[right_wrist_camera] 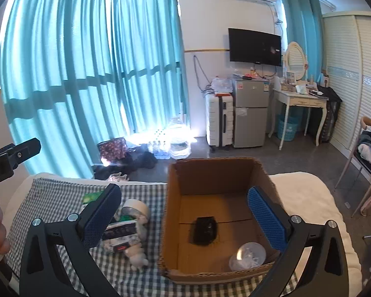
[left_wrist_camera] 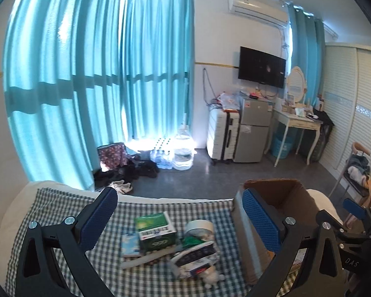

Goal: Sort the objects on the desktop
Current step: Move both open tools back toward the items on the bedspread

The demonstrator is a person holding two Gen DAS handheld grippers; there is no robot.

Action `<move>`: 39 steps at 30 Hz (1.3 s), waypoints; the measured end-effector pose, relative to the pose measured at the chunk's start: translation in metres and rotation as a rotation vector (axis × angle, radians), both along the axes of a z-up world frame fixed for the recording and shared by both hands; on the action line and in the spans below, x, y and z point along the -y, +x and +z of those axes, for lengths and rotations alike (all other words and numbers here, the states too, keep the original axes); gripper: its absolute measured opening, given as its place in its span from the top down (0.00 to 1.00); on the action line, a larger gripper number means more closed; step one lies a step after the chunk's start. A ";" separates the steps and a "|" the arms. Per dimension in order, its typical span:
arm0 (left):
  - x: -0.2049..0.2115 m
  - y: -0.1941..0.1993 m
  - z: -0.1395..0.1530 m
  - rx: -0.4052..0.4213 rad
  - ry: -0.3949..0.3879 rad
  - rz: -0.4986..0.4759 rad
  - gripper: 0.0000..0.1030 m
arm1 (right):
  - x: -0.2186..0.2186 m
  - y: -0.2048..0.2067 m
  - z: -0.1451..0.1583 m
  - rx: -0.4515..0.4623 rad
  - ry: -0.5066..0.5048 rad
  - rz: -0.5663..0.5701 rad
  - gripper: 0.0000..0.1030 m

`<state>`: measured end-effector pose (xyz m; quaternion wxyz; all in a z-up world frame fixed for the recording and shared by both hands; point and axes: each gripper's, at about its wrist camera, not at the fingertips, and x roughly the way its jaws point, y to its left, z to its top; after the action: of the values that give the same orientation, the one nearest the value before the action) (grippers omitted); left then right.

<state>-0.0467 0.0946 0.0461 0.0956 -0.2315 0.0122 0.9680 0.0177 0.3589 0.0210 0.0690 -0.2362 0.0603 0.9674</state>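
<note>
Desktop objects (left_wrist_camera: pixel 175 242) lie heaped on the checked cloth (left_wrist_camera: pixel 61 208); only the right wrist view shows inside the cardboard box (right_wrist_camera: pixel 175 198). Left gripper (left_wrist_camera: pixel 183 225) and right gripper (right_wrist_camera: pixel 185 217) gape, empty.

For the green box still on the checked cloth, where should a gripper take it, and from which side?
Probably across the two long side faces of the green box, coming down from above with the open left gripper. It is flat-sided, its top is clear, and other items crowd its base.
</note>
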 end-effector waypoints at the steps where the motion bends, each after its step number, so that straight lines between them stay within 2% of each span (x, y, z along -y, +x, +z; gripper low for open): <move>1: 0.006 0.001 -0.001 0.007 0.004 0.008 0.00 | 0.006 0.000 0.000 -0.005 0.004 0.010 0.00; 4: 0.027 0.007 -0.002 0.010 0.022 0.026 0.00 | 0.023 -0.001 0.002 -0.017 0.024 0.043 0.00; 12: 0.065 0.009 -0.010 -0.002 -0.006 0.116 0.00 | 0.061 -0.010 -0.002 -0.022 0.052 0.114 0.00; 17: 0.083 0.003 -0.027 0.018 -0.033 0.153 0.00 | 0.086 -0.024 -0.016 -0.002 0.054 0.147 0.00; 21: 0.098 -0.007 -0.046 0.066 -0.040 0.182 0.00 | 0.100 -0.035 -0.035 0.030 0.031 0.187 0.00; 25: 0.105 -0.010 -0.058 0.085 -0.045 0.192 0.00 | 0.113 -0.046 -0.052 0.088 0.013 0.223 0.00; 33: 0.109 -0.023 -0.067 0.097 -0.071 0.194 0.00 | 0.123 -0.060 -0.062 0.099 -0.007 0.229 0.00; 39: 0.115 -0.043 -0.090 0.145 -0.076 0.206 0.00 | 0.133 -0.077 -0.073 0.124 0.010 0.240 0.00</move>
<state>-0.0898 -0.0209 -0.0441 -0.0127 -0.3044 0.0181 0.9523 -0.0596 0.2263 -0.0517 -0.0423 -0.3008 0.0226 0.9525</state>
